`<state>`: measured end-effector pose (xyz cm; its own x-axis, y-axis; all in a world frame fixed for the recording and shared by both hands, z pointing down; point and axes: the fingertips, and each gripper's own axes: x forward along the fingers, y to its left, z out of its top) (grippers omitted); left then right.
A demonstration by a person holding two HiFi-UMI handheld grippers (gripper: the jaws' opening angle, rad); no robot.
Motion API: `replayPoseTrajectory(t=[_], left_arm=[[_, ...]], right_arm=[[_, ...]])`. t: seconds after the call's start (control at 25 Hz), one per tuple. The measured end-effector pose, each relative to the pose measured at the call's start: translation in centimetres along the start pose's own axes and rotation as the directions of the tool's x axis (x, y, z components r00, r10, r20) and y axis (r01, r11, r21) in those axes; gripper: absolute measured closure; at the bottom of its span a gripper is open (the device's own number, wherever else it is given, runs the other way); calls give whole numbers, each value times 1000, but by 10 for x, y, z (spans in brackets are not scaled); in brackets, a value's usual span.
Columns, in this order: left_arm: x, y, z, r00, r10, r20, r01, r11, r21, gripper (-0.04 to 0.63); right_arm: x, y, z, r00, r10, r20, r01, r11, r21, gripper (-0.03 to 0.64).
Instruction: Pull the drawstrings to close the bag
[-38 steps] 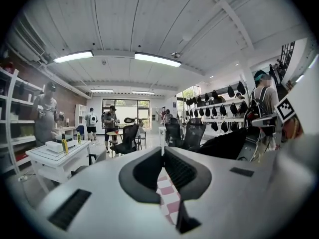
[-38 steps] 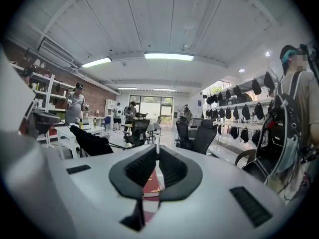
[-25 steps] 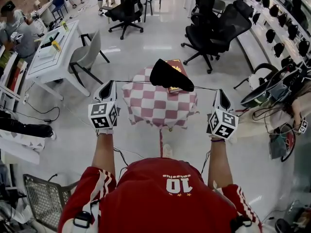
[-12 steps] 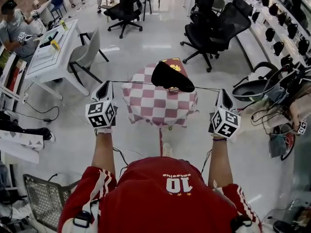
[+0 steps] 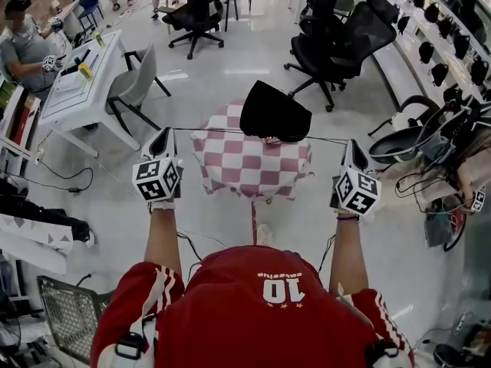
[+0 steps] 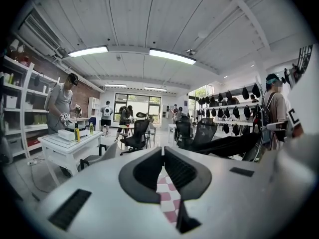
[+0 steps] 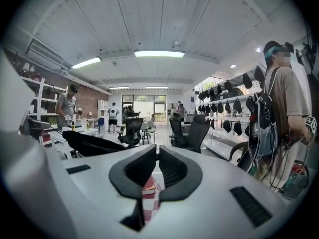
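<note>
A black drawstring bag (image 5: 274, 112) hangs above the small table with the red-and-white chequered cloth (image 5: 245, 171), carried on a thin drawstring (image 5: 215, 130) stretched taut between my two grippers. My left gripper (image 5: 163, 133) is shut on the string's left end, my right gripper (image 5: 351, 145) on its right end (image 5: 326, 139). In the left gripper view the jaws (image 6: 163, 151) meet at their tips and the bag (image 6: 224, 146) stretches off to the right. In the right gripper view the jaws (image 7: 157, 150) are closed too, with the bag (image 7: 94, 144) at the left and a red book (image 7: 148, 184) on the cloth below.
Black office chairs (image 5: 337, 44) stand beyond the table. At the left are a white desk (image 5: 80, 83), a grey chair (image 5: 136, 87) and a seated person (image 5: 23, 48). Shelves with black headgear (image 5: 441, 44) line the right. A wire basket (image 5: 69, 313) sits at the lower left.
The bag has risen and bunched up on the string, and now covers the red book that showed behind it. Both grippers have stayed nearly where they were.
</note>
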<state>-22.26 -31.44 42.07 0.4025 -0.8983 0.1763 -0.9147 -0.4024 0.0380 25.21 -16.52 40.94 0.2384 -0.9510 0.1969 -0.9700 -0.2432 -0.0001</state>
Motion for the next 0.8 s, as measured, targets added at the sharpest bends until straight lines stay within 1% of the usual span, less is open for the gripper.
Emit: replayPoseTrajectory(t=[0.12, 0.28, 0.4, 0.56, 0.8], left_arm=[[5, 0, -1, 1000, 1, -2, -1, 1000, -12, 574], [11, -1, 3, 1000, 9, -4, -9, 1000, 1, 574], [17, 0, -2, 1000, 13, -16, -14, 1000, -18, 574], [27, 2, -3, 1000, 22, -22, -24, 998, -61, 574], [57, 19, 8, 998, 61, -7, -61, 997, -48, 574]], right_arm=[[6, -3, -1, 1000, 5, -7, -5, 1000, 7, 588], [16, -7, 2, 1000, 11, -12, -11, 1000, 4, 588], [26, -5, 0, 1000, 15, -14, -15, 1000, -7, 588], [48, -1, 0, 998, 57, -27, -58, 997, -43, 588], [98, 12, 4, 994, 104, -41, -105, 993, -45, 588]])
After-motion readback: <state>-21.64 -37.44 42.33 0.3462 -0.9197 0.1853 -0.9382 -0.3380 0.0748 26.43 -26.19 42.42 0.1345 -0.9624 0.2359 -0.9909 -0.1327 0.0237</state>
